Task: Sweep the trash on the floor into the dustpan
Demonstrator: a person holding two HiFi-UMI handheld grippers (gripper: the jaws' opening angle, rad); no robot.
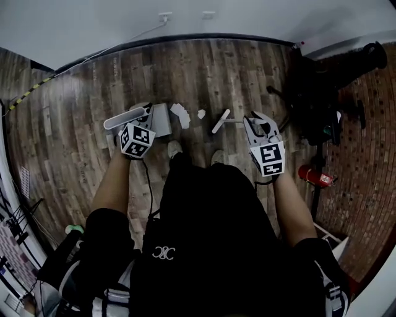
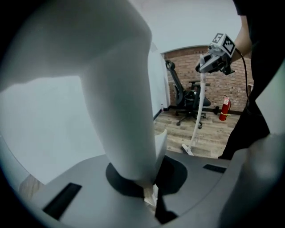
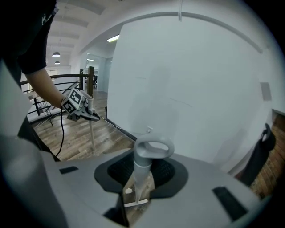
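Note:
In the head view my left gripper (image 1: 143, 121) is shut on the long white handle of the dustpan (image 1: 126, 117). The grey dustpan (image 1: 162, 119) stands on the wood floor just right of it. White scraps of trash (image 1: 180, 114) lie beside the pan's mouth, with a smaller scrap (image 1: 201, 114) further right. My right gripper (image 1: 260, 125) is shut on the broom handle (image 3: 143, 165). The white broom head (image 1: 221, 121) rests on the floor near the scraps. In the left gripper view the dustpan handle (image 2: 116, 89) fills the space between the jaws.
A black office chair (image 1: 318, 93) and a red fire extinguisher (image 1: 315, 176) stand to the right on brick-patterned floor. A white wall (image 1: 185, 18) with a dark baseboard runs ahead. Cables and gear lie at the left edge. My feet (image 1: 175, 148) are just behind the dustpan.

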